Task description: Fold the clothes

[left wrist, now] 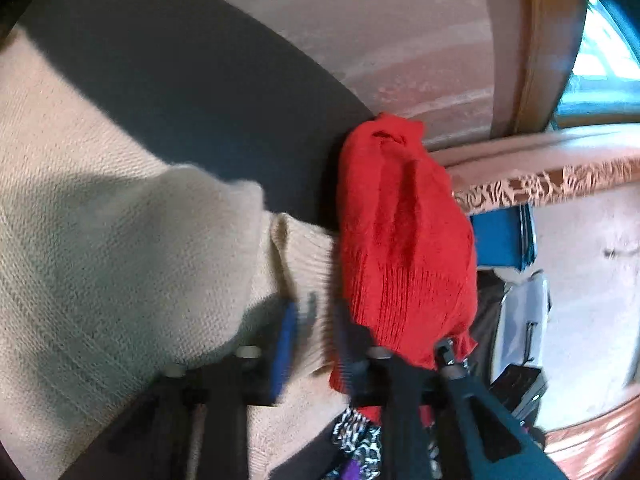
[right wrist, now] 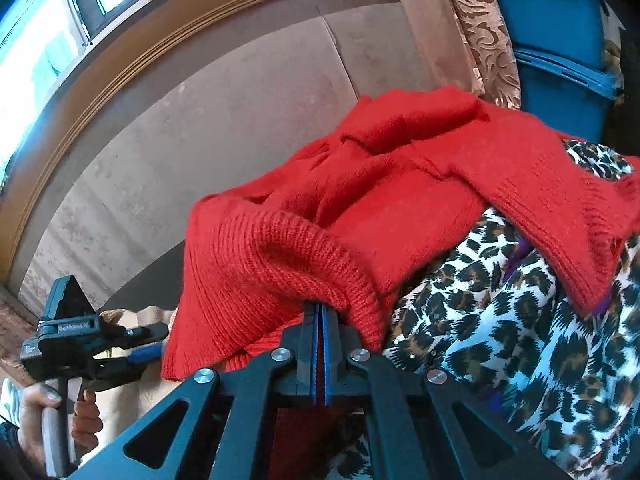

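1. Left wrist view: a dark surface (left wrist: 192, 112) against a pinkish wall. The left gripper (left wrist: 316, 336) is blurred over a cream sweater's (left wrist: 120, 240) ribbed edge; I cannot tell whether its jaws grip it.
2. Right wrist view: the right gripper (right wrist: 320, 324) is clamped on the red sweater's (right wrist: 380, 184) ribbed hem, heaped on leopard-print fabric (right wrist: 520, 320). Sorting stage, I'd judge; next, spread one garment flat.

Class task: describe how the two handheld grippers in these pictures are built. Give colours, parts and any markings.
The right gripper has black linkage arms with cut-out slots, silver round bolts at the pivots, and narrow black jaws lined with blue pads. The left gripper, in the right wrist view, has the same black frame and blue pads, plus a small black camera block on top with pale lettering too blurred to read.
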`<state>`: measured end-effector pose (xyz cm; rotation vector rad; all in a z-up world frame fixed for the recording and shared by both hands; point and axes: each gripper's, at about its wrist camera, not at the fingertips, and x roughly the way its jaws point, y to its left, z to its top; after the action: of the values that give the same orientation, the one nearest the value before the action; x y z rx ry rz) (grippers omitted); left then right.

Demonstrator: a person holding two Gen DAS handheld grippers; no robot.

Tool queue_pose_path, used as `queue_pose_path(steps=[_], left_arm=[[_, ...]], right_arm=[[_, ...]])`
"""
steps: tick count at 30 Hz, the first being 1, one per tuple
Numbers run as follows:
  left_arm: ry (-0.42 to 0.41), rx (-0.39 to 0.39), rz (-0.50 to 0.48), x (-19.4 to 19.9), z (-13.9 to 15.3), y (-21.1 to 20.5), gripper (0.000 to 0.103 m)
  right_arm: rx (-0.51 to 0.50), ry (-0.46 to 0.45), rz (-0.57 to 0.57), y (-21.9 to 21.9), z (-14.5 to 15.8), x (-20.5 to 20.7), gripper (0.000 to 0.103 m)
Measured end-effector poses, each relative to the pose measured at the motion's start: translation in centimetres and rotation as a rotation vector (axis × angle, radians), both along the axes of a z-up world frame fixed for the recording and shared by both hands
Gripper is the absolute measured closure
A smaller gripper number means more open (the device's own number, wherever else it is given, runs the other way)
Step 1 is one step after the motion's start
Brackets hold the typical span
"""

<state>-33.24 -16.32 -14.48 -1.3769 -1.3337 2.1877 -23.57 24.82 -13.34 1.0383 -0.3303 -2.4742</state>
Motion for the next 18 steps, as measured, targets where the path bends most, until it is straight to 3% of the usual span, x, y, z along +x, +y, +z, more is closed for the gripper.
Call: queue_pose_path(steps=[5, 6, 8, 9, 10, 13, 16, 18], left_arm=[[0.044, 0.009, 0.065, 1.0, 0.7, -1.5, 0.100], [0.077, 0.026, 0.079, 1.5, 1.4, -1.9, 0.100], [0.144, 0.048, 0.099, 2.3, 3.2, -2.8, 0.100], [0.185, 0.058, 0.112, 2.9, 4.3, -3.4, 0.100], [0.226, 0.068, 0.125, 3.5, 5.4, -3.9, 0.100], [0.313, 0.097, 0.179, 5.6, 8.0, -6.3, 0.100], [0.392, 0.130, 0.241, 8.8, 10.3, -9.7, 0.100], [0.431, 0.108, 0.285, 10.9, 11.9, -12.0, 0.100]], right_arm=[[0.060, 0.105, 0.013, -0.7, 2.4, 1.9, 0.097], [0.078, 0.136, 0.032, -1.2, 3.1, 2.4, 0.089], [0.126, 0.193, 0.073, -2.3, 4.4, 3.3, 0.054], [0.161, 0.224, 0.094, -3.1, 4.9, 3.7, 0.024], [0.193, 0.254, 0.113, -3.8, 5.4, 4.1, 0.015], [0.278, 0.256, 0.147, -5.5, 5.7, 4.0, 0.015], [0.250, 0.186, 0.162, -5.8, 5.0, 3.3, 0.015], [0.223, 0.172, 0.160, -6.0, 5.0, 3.5, 0.015]])
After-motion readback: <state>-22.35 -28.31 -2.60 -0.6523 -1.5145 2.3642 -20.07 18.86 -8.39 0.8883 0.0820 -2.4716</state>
